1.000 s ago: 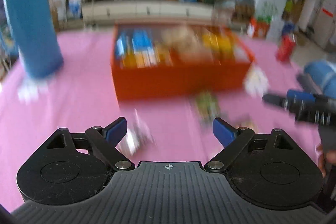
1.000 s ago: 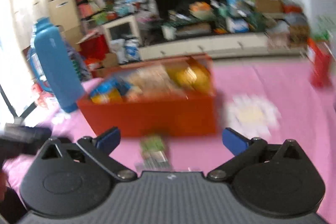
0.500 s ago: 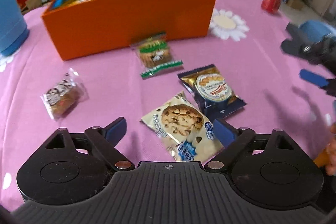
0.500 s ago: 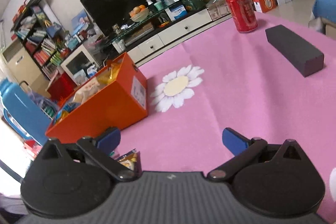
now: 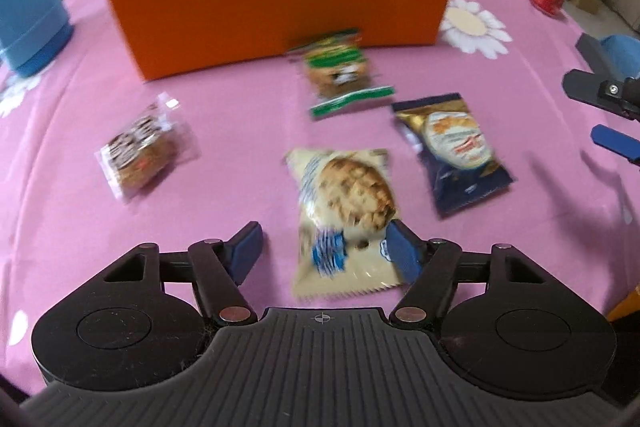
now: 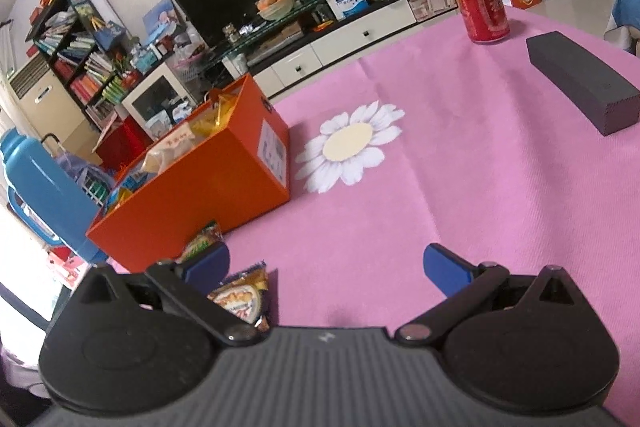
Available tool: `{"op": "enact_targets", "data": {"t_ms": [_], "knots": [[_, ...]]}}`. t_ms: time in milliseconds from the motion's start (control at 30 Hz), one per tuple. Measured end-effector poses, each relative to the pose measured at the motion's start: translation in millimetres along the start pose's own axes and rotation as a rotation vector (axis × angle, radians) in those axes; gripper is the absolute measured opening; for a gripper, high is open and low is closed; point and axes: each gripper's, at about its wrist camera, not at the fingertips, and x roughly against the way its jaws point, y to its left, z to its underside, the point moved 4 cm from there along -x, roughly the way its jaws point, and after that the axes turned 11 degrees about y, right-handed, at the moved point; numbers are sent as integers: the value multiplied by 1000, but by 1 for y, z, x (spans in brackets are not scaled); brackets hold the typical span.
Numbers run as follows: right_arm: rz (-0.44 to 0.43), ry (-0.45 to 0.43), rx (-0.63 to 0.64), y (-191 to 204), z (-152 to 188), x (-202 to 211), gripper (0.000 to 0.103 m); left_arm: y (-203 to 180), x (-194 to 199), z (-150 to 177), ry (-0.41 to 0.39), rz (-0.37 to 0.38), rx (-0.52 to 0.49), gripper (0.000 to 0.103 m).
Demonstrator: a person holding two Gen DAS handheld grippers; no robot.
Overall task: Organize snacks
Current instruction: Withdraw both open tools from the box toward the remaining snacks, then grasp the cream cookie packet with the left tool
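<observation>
Four loose packets on pink tabletop [image 5: 240, 187] | nearest: cream cookie packet [image 5: 346, 215] between wide-open left gripper [image 5: 322, 247], light, crinkly, fragile inside, best pinched across middle | right gripper [image 6: 326, 267] wide, empty | beyond: orange box [image 5: 280, 3], part filled

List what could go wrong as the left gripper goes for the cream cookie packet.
1. The left gripper is open with the cream cookie packet off-centre, under its right finger; closing now may pinch only an edge.
2. The navy packet lies close beside it and could get nudged.
3. The orange box already looks full, so an added snack may slide off.
</observation>
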Motion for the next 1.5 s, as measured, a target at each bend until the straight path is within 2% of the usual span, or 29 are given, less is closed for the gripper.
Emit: {"op": "enact_targets", "data": {"t_ms": [133,300,367,567,733,1000,1033,1133,1167,1233,1333,1500], "knots": [[15,14,22,3,2,-4,103,20,2,9,5,5,42,49],[29,32,37,6,4,-9,102,28,6,15,5,-4,44,50],[33,36,33,5,5,-11,103,27,10,17,6,-12,24,57],[16,30,7,0,6,-14,103,15,33,25,-25,-60,-103,71],[-26,34,0,-1,7,-16,103,9,44,19,-59,-66,-235,73],[-33,64,-5,-5,6,-28,102,-13,6,-16,-13,-18,-392,73],[-37,60,-11,-6,5,-29,102,-15,-1,-20,0,-19,-400,68],[-49,51,-36,-8,1,-31,102,-15,-13,-27,20,-17,-407,42],[-49,49,-40,-8,0,-31,102,-12,-13,-29,19,5,-383,24],[-43,51,-32,-6,-1,-33,102,-1,-12,-31,41,36,-312,24],[-25,64,8,2,-1,-38,102,24,-7,-24,47,-6,-222,24],[-1,104,115,27,5,-49,103,68,5,5,72,-9,-101,26]]}}
